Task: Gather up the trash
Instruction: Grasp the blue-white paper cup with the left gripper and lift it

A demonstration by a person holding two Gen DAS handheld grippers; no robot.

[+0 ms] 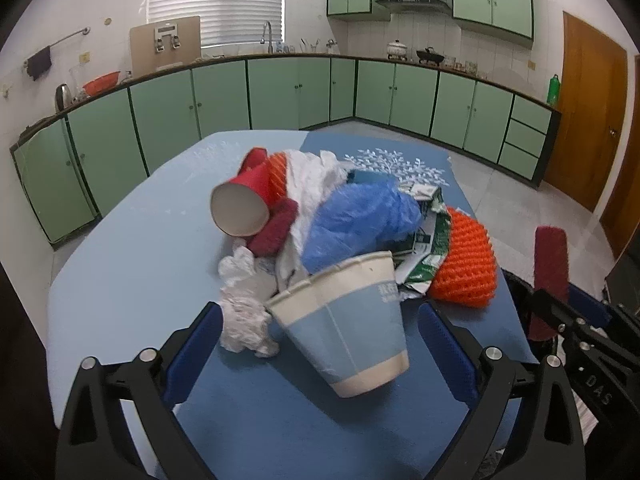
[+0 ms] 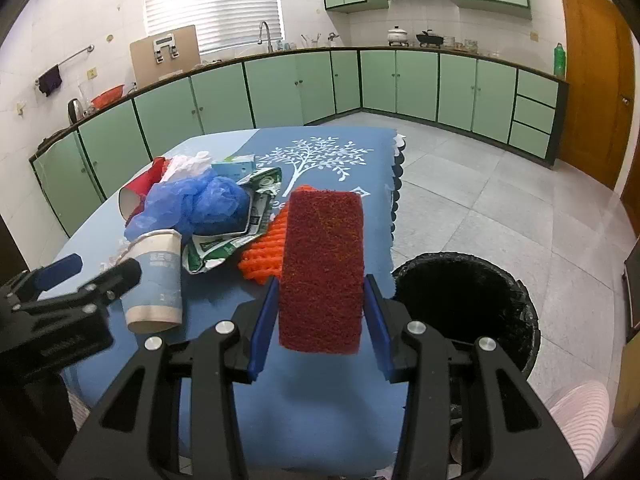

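Gripping a dark red scouring pad by its two long edges, the right gripper has its jaws partly closed on it — light, springy, rough, so it won't slip. Left gripper is wide open around a tipped pale blue paper cup, pads not touching; thin-walled, crushes easily, so take it mid-body. Only the right wrist view shows the black-lined bin, at 3 o'clock — the left shows the trash pile up close.

green cabinets | window blind | wooden door | green bottle | faucet
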